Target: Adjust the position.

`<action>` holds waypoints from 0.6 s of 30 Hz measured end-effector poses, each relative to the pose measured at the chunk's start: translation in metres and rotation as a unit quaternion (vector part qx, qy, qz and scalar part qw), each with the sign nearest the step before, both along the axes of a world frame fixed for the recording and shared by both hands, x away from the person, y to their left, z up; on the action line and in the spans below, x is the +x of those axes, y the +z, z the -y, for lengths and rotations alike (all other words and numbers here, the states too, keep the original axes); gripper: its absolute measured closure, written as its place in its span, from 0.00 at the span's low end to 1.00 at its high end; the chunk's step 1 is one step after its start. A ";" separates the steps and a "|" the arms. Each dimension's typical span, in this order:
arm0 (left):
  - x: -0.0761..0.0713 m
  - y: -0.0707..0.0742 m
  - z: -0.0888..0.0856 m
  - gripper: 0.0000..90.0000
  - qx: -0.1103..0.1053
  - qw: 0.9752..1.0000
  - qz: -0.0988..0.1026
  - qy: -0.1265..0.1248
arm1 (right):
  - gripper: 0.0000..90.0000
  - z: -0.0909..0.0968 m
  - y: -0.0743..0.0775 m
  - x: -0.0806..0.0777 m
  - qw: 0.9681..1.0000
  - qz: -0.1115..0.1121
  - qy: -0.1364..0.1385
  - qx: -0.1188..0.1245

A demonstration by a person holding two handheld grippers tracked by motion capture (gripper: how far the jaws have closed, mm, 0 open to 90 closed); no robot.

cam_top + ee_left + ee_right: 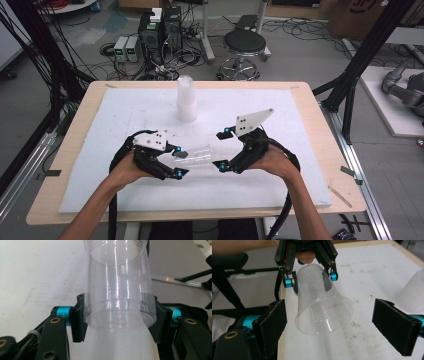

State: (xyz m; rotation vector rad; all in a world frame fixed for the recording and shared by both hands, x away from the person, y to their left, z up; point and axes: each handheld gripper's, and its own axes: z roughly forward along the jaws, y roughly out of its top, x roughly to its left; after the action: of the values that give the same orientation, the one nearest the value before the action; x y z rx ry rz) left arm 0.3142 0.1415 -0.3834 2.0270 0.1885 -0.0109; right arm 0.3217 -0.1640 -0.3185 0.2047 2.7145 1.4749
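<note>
This is a robotics lab or test room. Beyond the wooden surface (320,150) with its white foam pad (280,165), cables sprawl across a grey floor (300,55) around computer towers (160,30) and small power units (126,48). A black stool (244,45) stands nearby, black metal framing (367,50) rises at the sides, and a grey robot arm (405,87) lies off to the right.

clear plastic cup (196,156), held sideways above table

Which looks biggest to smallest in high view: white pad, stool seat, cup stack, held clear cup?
1. white foam pad, by far.
2. black stool seat, though it stands farther back, so unsure.
3. stack of cups and clear plastic cup held by the left gripper look alike; no ranking.
</note>
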 end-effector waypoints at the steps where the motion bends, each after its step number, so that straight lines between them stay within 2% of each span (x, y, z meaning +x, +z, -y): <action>1: -0.001 -0.001 -0.002 0.46 -0.019 1.000 0.000 0.003 | 0.14 0.002 0.000 0.000 1.000 0.002 -0.001 0.007; 5: -0.003 -0.005 -0.010 0.46 -0.077 0.997 0.009 0.012 | 0.14 0.007 -0.004 -0.002 0.999 0.011 -0.011 0.040; 6: -0.003 -0.005 -0.010 0.46 -0.077 0.997 0.009 0.012 | 0.14 0.008 -0.006 -0.003 0.998 0.013 -0.014 0.052; 7: -0.004 -0.007 -0.013 0.46 -0.102 0.995 0.014 0.013 | 0.14 0.010 -0.008 -0.004 0.998 0.013 -0.015 0.065; 8: -0.005 -0.008 -0.014 0.46 -0.114 0.993 0.014 0.013 | 0.14 0.011 -0.010 -0.004 0.997 0.014 -0.017 0.077; 9: -0.005 -0.008 -0.014 0.46 -0.114 0.993 0.014 0.013 | 0.14 0.012 -0.012 -0.005 0.996 0.016 -0.019 0.088; 10: -0.005 -0.009 -0.015 0.46 -0.126 0.992 0.015 0.014 | 0.14 0.012 -0.012 -0.005 0.996 0.016 -0.019 0.088; 11: -0.006 -0.011 -0.017 0.46 -0.142 0.990 0.020 0.016 | 0.14 0.015 -0.016 -0.005 0.994 0.019 -0.026 0.103; 12: -0.006 -0.011 -0.017 0.46 -0.142 0.990 0.020 0.016 | 0.14 0.015 -0.016 -0.005 0.994 0.019 -0.026 0.103; 13: -0.007 -0.012 -0.018 0.46 -0.152 0.988 0.024 0.016 | 0.14 0.017 -0.021 -0.006 0.992 0.020 -0.030 0.120; 14: -0.008 -0.015 -0.020 0.46 -0.170 0.985 0.022 0.018 | 0.14 0.018 -0.023 -0.006 0.991 0.016 -0.031 0.126; 18: -0.007 -0.017 -0.022 0.46 -0.179 0.983 0.025 0.018 | 0.14 0.020 -0.030 -0.008 0.989 0.016 -0.034 0.144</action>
State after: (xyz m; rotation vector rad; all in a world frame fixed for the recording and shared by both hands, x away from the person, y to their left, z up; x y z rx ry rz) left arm 0.3068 0.1638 -0.4008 1.6625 0.1769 0.0263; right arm 0.3142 -0.1840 -0.3483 0.2773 2.4325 1.8272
